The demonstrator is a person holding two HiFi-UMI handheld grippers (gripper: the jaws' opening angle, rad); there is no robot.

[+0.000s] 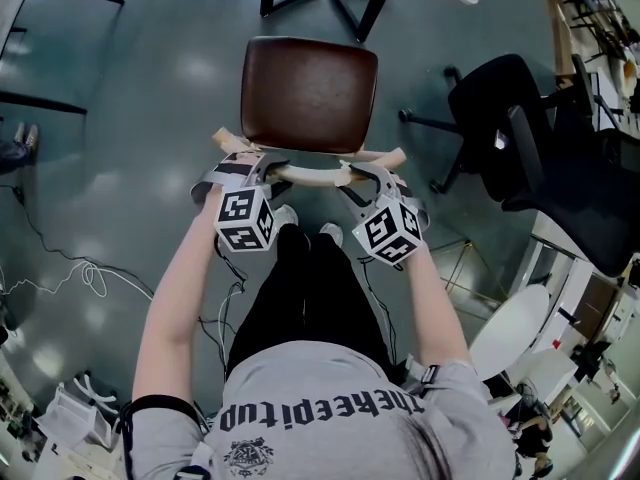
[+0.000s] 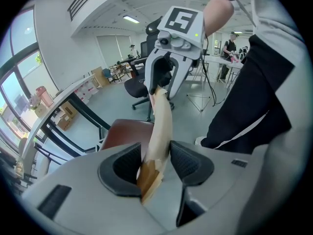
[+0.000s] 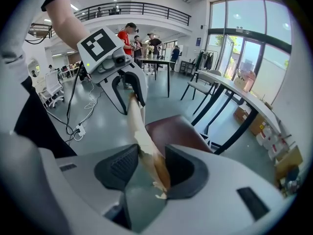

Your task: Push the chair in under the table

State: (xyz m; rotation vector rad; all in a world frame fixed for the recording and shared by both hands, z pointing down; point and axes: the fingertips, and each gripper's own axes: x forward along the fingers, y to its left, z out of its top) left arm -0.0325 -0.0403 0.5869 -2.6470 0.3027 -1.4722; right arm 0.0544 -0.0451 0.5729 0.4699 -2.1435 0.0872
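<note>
On the glossy grey floor (image 1: pixel 130 98), near the black table legs (image 1: pixel 362 3), the brown-seated chair (image 1: pixel 308 93) stands with its pale backrest rail (image 1: pixel 310 176) clamped by the left gripper (image 1: pixel 252 165) and lying loose between the right gripper (image 1: pixel 364 174)'s parted jaws, a black office chair (image 1: pixel 510 128) alongside.

Large lettering across the person's grey shirt (image 1: pixel 330 408) read roughly "theepitud"; the small print in the round emblem (image 1: pixel 248 456) beside it was illegible.

The chair (image 1: pixel 308 93) is viewed from steeply above in the head view. Its backrest rail (image 2: pixel 159 126) is seen close up along the jaws in both gripper views, which face each other; the seat (image 3: pixel 176 129) is shared by all three.
</note>
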